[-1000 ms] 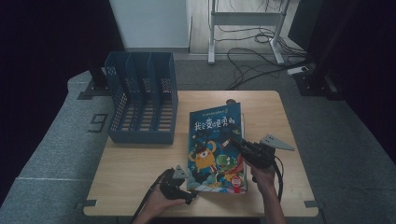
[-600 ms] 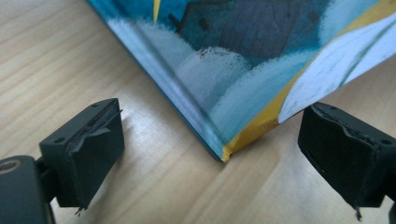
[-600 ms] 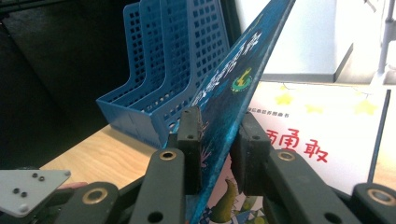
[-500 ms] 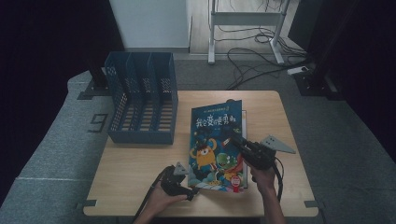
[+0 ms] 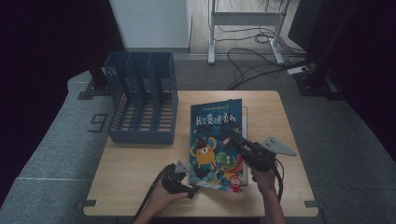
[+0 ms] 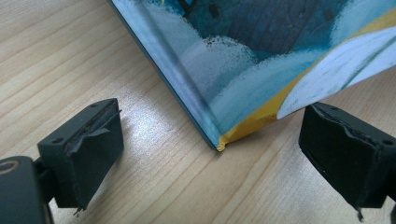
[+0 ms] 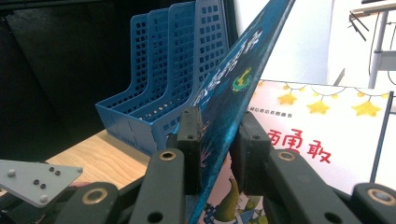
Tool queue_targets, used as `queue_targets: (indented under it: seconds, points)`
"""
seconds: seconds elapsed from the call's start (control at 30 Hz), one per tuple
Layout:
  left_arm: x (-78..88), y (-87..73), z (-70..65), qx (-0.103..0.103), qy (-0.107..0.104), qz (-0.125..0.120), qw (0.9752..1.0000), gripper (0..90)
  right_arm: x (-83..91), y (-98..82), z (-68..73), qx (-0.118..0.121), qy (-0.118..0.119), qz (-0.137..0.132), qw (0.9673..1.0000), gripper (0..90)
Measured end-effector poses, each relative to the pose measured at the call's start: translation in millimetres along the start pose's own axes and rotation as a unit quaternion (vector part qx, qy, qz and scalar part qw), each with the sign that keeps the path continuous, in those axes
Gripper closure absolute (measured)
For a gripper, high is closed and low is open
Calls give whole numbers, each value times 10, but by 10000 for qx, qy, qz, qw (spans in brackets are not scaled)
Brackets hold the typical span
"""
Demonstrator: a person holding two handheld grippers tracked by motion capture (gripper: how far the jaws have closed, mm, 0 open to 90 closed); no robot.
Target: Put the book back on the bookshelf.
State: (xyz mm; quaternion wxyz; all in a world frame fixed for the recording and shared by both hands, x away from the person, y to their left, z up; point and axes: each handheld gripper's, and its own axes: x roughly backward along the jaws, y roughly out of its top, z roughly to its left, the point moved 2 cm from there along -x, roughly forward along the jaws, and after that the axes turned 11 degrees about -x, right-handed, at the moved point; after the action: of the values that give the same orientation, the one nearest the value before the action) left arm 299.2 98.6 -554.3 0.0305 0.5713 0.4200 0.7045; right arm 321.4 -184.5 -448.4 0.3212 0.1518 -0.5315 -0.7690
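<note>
Nearest the table's front edge, the left gripper lies low on the wooden table, held in the person's left hand; its jaws stand wide apart and grip nothing. In the left gripper view the bottom corner of the picture book sits between those two jaws, its yellow tip resting on the wood and touching neither pad. Just to the right, the right gripper comes in from the person's right hand and is closed narrowly on the book's cover, near its right edge. The right gripper view shows its two jaws pressed on either face of the blue cover, which rises tilted, with its lower left corner down on the table. Under the raised cover lies a second book, flat on the table, pale with yellow stars and red characters. The grey three-cornered plate of the right gripper juts out beside the book. Farther back and to the left stands a blue file rack with several upright slots, on the table's far left part, apart from the book. Beyond the table lie grey floor and loose cables.
</note>
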Motion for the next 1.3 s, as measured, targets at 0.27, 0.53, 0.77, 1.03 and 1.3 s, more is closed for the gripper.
queue_targets:
  seconds: [0.27, 0.53, 0.77, 1.03, 1.3]
  points:
    - [4, -6, -9, -50, -21, 6, 10000, 65, -4, -9, -21, -22, 1, 13, 10000, 746]
    - [-16, 14, 46, -3, -12, -29, 10000, 56, 12, 18, 66, 128, -25, -64, 9999, 744]
    - [-39, 46, 92, 10, 44, 16, 10000, 56, 28, 27, 104, 240, 2, -186, 9995, 751]
    - [-33, 32, 43, -36, 56, -3, 10000, 65, 22, 11, 61, 185, 24, -177, 9997, 758]
    - [-18, 21, -8, -139, 9, 33, 9999, 78, 23, 7, 25, 86, -10, -190, 9998, 760]
